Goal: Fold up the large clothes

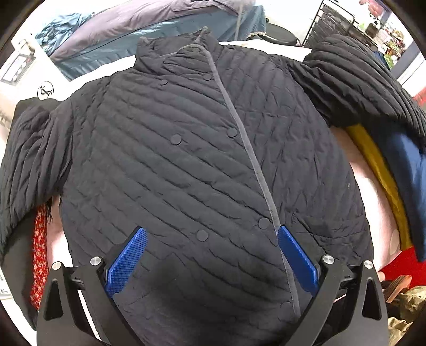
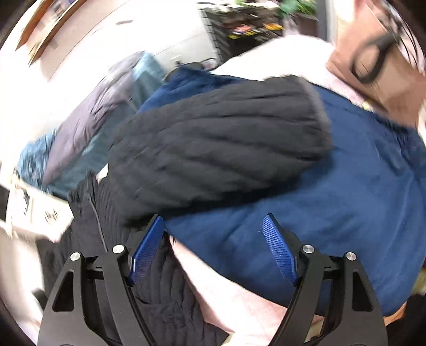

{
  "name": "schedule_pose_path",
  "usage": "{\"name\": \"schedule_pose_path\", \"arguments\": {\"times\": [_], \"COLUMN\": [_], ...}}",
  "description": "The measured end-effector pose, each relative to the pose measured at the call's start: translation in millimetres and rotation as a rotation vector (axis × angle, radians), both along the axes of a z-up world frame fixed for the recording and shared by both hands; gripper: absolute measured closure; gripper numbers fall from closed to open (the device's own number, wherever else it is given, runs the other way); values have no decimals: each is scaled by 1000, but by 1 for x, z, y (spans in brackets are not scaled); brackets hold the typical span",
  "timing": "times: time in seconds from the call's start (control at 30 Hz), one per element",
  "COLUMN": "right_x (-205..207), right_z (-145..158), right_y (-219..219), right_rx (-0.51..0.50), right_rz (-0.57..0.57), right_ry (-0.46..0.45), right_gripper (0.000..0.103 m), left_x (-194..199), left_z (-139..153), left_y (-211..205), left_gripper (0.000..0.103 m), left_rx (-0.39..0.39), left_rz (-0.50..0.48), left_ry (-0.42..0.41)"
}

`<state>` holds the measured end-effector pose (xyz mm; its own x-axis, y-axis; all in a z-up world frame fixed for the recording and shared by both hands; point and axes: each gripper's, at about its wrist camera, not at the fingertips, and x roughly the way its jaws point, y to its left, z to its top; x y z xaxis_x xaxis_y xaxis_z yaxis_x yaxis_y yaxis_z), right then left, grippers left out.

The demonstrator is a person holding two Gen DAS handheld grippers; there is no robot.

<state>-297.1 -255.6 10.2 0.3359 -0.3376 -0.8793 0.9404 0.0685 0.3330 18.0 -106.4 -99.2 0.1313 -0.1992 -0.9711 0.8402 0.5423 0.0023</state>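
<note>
A dark quilted jacket (image 1: 186, 159) lies face up and buttoned on the table, collar at the far end, both sleeves spread to the sides. My left gripper (image 1: 211, 231) hovers over its lower front, jaws open, nothing between the blue pads. In the right wrist view, the jacket's right sleeve (image 2: 218, 143) lies across a blue garment (image 2: 346, 199). My right gripper (image 2: 213, 221) hangs open above the sleeve's near edge and the blue cloth, holding nothing. The picture there is motion-blurred.
A blue and yellow garment (image 1: 394, 181) lies at the right under the sleeve, red floral cloth (image 1: 40, 255) at the left. Grey and teal bedding (image 1: 119, 32) is piled beyond the collar. A black wire rack (image 1: 338, 24) stands far right. A person leans in at the right wrist view's top right.
</note>
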Motion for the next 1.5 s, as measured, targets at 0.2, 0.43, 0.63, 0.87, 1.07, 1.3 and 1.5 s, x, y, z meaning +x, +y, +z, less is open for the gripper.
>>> {"name": "schedule_pose_path", "arguments": {"times": [0.2, 0.43, 0.63, 0.87, 1.07, 1.3, 1.5], "right_x": [-50, -66, -47, 5, 105, 259, 375], "right_z": [-14, -37, -24, 33, 83, 99, 70], "right_y": [-29, -55, -64, -71, -62, -19, 47], "right_rx": [48, 110, 63, -51, -128, -125, -63], "right_rz": [-203, -307, -248, -61, 243, 642, 898], "right_ry": [-173, -306, -268, -285, -321, -356, -307], "right_gripper": [26, 55, 85, 91, 91, 91, 91], "left_x": [-6, 0, 11, 16, 21, 36, 54], "left_z": [-1, -1, -5, -10, -6, -2, -7], "left_y": [1, 8, 21, 27, 27, 46, 80], "left_gripper": [6, 6, 6, 6, 6, 6, 6], "left_rx": [25, 37, 44, 47, 18, 1, 12], "left_rz": [-35, -5, 50, 84, 101, 173, 273], "left_ry": [-55, -71, -61, -45, -55, -63, -59]}}
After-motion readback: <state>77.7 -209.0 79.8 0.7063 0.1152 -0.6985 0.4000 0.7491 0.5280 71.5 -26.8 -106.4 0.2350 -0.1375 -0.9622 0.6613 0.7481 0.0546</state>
